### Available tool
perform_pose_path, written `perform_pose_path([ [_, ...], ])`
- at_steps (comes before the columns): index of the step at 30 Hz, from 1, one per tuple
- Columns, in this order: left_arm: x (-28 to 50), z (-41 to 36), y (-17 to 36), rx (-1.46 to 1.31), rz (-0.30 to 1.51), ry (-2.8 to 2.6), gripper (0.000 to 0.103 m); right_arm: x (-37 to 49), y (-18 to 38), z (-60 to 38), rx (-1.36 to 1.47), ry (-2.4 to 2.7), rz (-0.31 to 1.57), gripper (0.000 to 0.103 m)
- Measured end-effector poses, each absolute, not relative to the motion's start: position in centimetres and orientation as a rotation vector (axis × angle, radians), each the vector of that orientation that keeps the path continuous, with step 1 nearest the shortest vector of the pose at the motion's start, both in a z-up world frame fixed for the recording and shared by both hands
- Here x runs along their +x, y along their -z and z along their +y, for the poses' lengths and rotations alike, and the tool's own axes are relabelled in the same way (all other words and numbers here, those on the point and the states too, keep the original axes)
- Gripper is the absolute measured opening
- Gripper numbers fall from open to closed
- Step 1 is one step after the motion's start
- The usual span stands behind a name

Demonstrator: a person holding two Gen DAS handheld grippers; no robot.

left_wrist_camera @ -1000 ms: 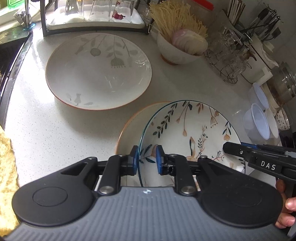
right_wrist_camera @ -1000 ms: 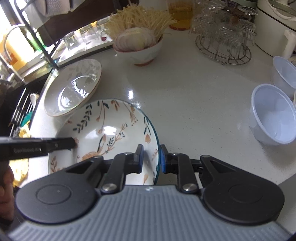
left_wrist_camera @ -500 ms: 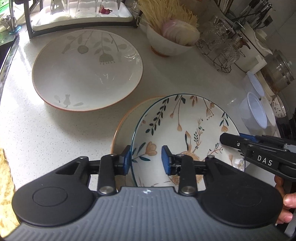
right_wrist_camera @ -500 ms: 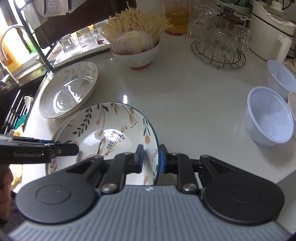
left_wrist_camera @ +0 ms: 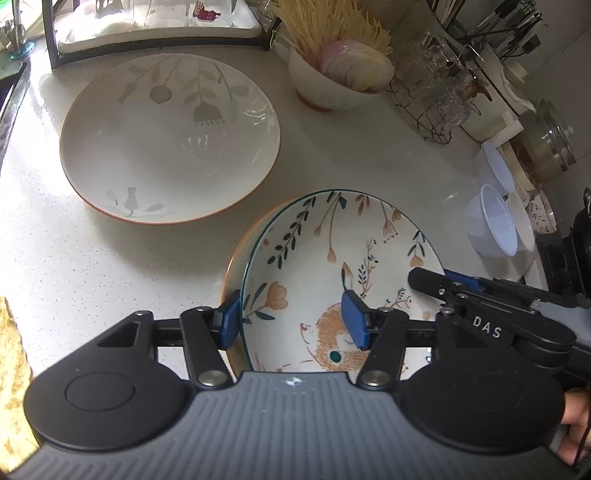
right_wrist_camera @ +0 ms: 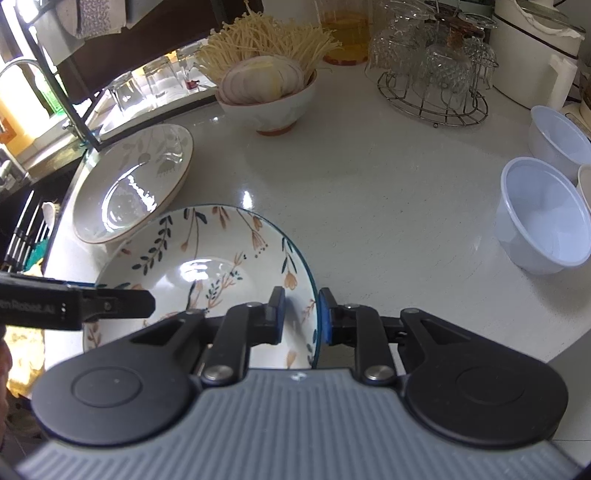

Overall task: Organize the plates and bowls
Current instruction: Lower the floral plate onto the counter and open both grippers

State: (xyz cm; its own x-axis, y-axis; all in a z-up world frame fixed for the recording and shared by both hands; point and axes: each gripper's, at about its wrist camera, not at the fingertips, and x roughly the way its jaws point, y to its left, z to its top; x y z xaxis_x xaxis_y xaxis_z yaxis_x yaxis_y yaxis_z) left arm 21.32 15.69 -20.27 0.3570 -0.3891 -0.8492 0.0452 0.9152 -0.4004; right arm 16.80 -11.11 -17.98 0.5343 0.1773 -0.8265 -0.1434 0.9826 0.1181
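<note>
Far left: large cream leaf-patterned plate [left_wrist_camera: 170, 136] alone on counter. Near centre: floral teal-rimmed bowl [left_wrist_camera: 343, 266] stacked on orange-rimmed plate [left_wrist_camera: 231, 273]. Left gripper [left_wrist_camera: 291, 317] fingers spread wide, straddling its rim; right gripper [right_wrist_camera: 301, 314] parted, rim between. Stacking step; next, probably withdraw clear.

You are working in a home kitchen. Take the white speckled countertop [right_wrist_camera: 369, 192] as your landmark: a sink tap [right_wrist_camera: 22, 66] stands at its left end, a dish rack with glasses [left_wrist_camera: 155, 22] runs along its back edge, and a wire stand of upturned glasses [right_wrist_camera: 436, 70] sits at its far right. A bowl of noodles and sliced onion [right_wrist_camera: 266, 85] rests on it near the back.
</note>
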Motion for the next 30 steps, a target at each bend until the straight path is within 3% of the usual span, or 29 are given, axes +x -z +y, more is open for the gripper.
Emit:
perform_pose_path([
  [16, 19.4, 15.8, 18.5, -0.255, 1.167, 0.275, 0.065, 16.9, 18.6, -11.4, 0.105, -0.174, 0.988, 0.022],
  [23, 18.3, 16.6, 17.5, -0.270, 1.149, 0.147, 0.070, 16.7, 17.8, -12.1, 0.116, -0.240, 0.952, 0.022],
  [30, 15.2, 15.3, 14.5, -0.246, 1.045, 0.067, 0.070, 16.0, 15.7, -13.2, 0.089, -0.330, 0.894, 0.022],
])
